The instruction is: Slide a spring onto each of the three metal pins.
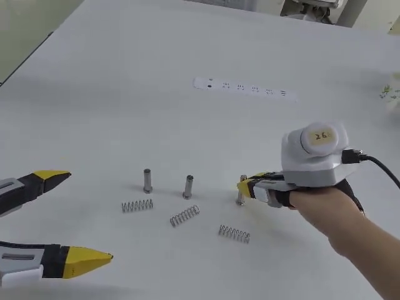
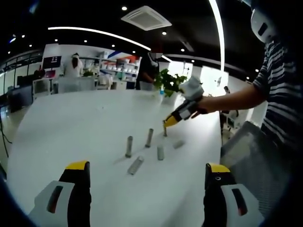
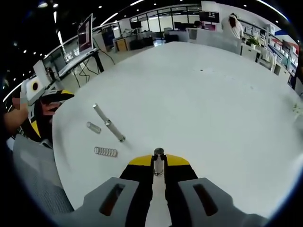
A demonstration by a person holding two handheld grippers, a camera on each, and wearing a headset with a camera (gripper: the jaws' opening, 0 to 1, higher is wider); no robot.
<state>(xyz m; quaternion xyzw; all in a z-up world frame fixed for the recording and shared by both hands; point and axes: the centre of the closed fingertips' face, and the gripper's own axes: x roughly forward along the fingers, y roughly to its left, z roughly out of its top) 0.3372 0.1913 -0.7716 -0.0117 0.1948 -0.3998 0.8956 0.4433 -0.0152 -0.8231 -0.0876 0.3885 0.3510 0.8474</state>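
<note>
on the white tabletop (image 1: 125, 125) the right gripper (image 1: 245, 186) is clamped on the rightmost upright grey metal pin (image 1: 240, 197) of 3, and the nearest coiled wire spring (image 1: 234, 234) lies flat just in front of it, well apart from the wide-open, empty left gripper (image 1: 90, 215).

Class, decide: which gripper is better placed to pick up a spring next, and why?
Left. The left gripper is open and empty, with the leftmost spring nearest it; the right gripper is shut on the rightmost pin.
</note>
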